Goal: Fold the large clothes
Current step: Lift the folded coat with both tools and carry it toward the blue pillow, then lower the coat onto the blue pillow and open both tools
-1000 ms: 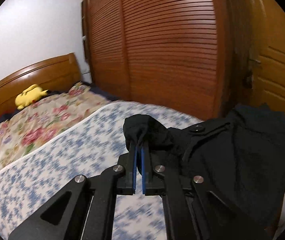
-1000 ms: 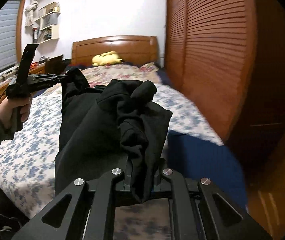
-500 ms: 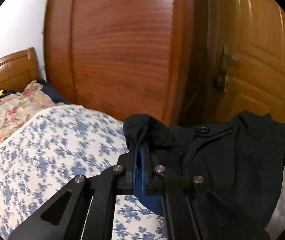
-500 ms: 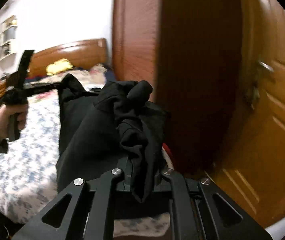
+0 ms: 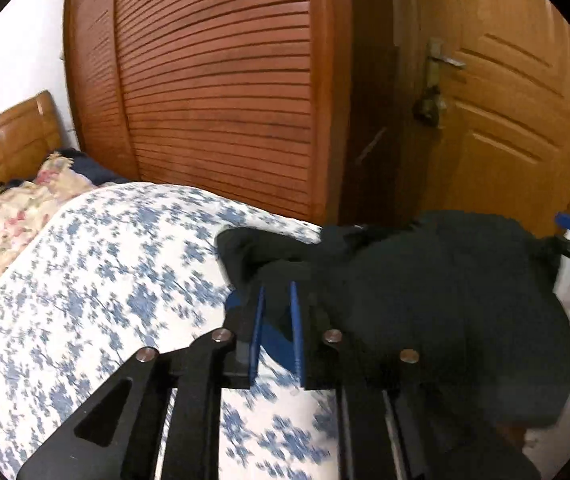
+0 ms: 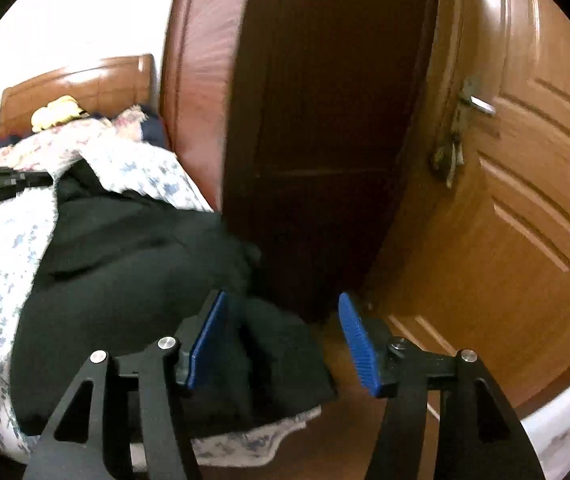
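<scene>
Your right gripper (image 6: 283, 334) gapes wide, holding nothing. Your left gripper (image 5: 276, 330) shows a narrow gap, nothing between its pads. The black garment (image 6: 125, 268) lies bunched on the bed (image 5: 97, 280), at its foot corner.

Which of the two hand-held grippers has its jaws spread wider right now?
The right hand-held gripper: its blue pads stand far apart above the black garment. The left hand-held gripper shows only a narrow gap.
</scene>
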